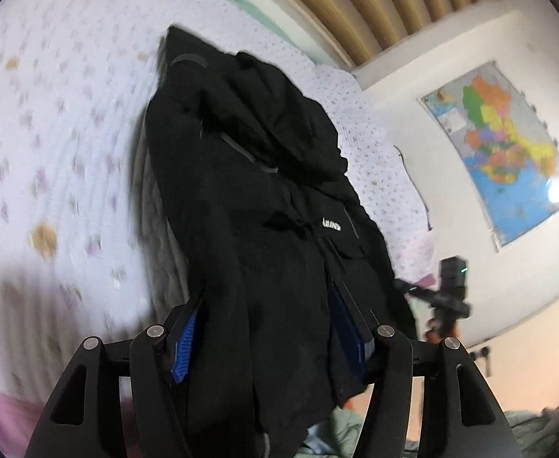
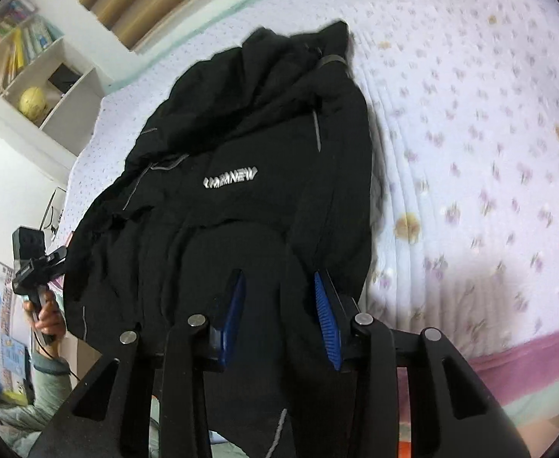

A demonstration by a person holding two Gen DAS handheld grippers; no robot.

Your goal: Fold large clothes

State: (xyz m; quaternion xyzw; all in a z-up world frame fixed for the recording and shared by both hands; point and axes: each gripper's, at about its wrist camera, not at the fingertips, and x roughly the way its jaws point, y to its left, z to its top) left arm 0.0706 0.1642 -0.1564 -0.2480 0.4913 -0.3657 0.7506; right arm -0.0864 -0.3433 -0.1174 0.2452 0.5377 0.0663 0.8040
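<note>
A large black jacket (image 1: 256, 198) with a white chest logo lies crumpled on a bed and hangs over its near edge. My left gripper (image 1: 268, 328) has its blue-padded fingers (image 1: 183, 347) closed around a bunched fold of the jacket's lower edge. In the right wrist view the same jacket (image 2: 249, 145) shows its logo (image 2: 230, 180), and my right gripper (image 2: 279, 301) has its fingers (image 2: 327, 322) closed on another fold of the hem. The other gripper and hand (image 2: 37, 278) show at the left. The right gripper's body (image 1: 445, 294) shows in the left view.
The bed has a pale quilt with small flowers (image 1: 58, 145) and a purple border (image 2: 516, 358). A padded headboard (image 1: 386, 4) is behind it. A coloured wall map (image 1: 504, 145) hangs on the wall. A white bookshelf (image 2: 31, 76) holds books and a yellow ball.
</note>
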